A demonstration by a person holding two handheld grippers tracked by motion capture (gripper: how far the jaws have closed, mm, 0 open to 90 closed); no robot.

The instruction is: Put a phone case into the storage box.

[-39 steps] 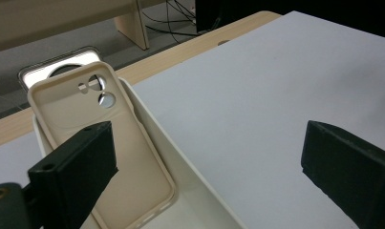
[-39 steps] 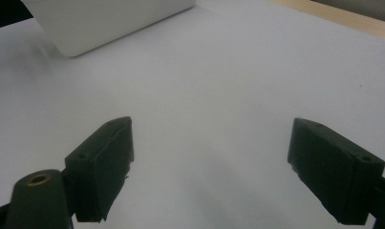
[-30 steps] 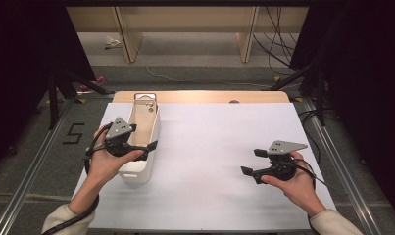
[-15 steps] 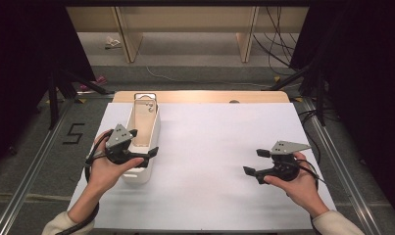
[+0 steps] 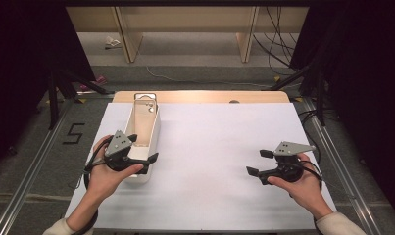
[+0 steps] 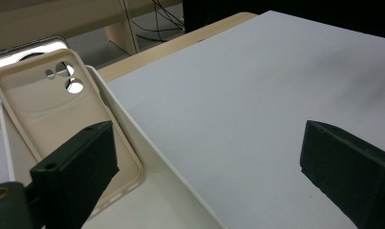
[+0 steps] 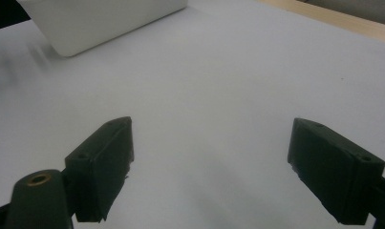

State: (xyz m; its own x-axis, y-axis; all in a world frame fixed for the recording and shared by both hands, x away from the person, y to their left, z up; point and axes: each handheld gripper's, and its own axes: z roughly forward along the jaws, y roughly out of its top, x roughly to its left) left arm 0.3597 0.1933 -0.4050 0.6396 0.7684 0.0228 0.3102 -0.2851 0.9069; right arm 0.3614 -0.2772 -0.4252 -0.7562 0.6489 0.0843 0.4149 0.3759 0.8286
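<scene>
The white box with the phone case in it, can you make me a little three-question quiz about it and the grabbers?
1. True or false: the beige soft phone case lies inside the long white plastic tray.
2. Which gripper is at the tray: A) the left gripper, B) the right gripper?
3. Fill in: both grippers' black jaws stand ____, holding nothing.

Key:
1. True. The case leans in the tray, camera holes at the far end.
2. A. One left jaw is over the tray; the right gripper is over the white table cover.
3. Open.
</scene>
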